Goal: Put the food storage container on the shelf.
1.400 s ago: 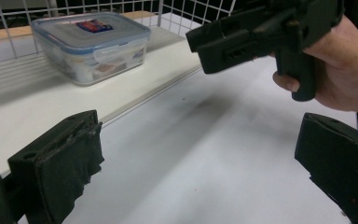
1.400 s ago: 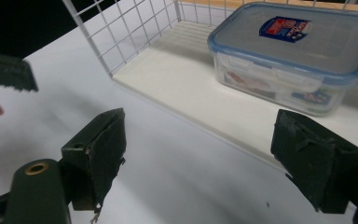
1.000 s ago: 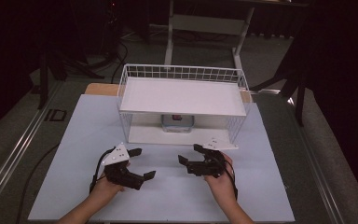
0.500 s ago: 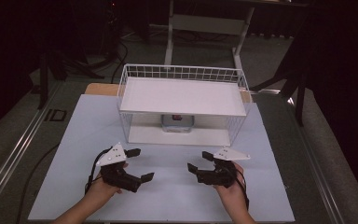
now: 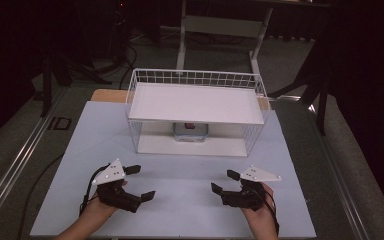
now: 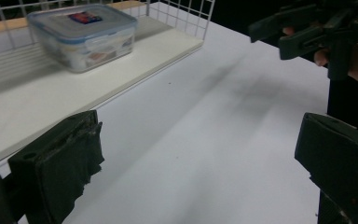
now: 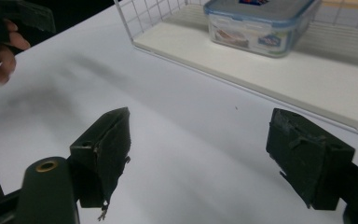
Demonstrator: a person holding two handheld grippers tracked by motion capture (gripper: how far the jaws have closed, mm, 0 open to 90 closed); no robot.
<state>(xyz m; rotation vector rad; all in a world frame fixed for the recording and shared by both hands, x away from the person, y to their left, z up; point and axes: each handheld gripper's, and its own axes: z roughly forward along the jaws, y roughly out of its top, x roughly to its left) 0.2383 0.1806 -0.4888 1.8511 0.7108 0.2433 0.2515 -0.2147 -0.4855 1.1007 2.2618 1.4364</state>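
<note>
A clear lidded food container [image 5: 190, 131] with a red label sits on the lower board of a white wire rack [image 5: 196, 103]. It also appears in the left gripper view [image 6: 84, 37] and the right gripper view [image 7: 261, 21]. My left gripper [image 5: 141, 181] rests low over the white table at the near left, open and empty, its jaws wide apart [image 6: 200, 163]. My right gripper [image 5: 222, 181] is at the near right, also open with nothing between its jaws [image 7: 205, 154]. Both point inward toward each other, well short of the rack.
The white tabletop [image 5: 190, 170] spreads between the grippers and the rack. The rack's top board [image 5: 195, 102] overhangs the container. The other gripper [image 6: 317, 32] shows at the top right of the left gripper view, and a hand [image 7: 0, 44] at the right gripper view's top left. Dark floor and stands surround the table.
The right gripper has drawn right and toward the near edge, away from the left one. The left gripper has shifted slightly left. Both stay open.
</note>
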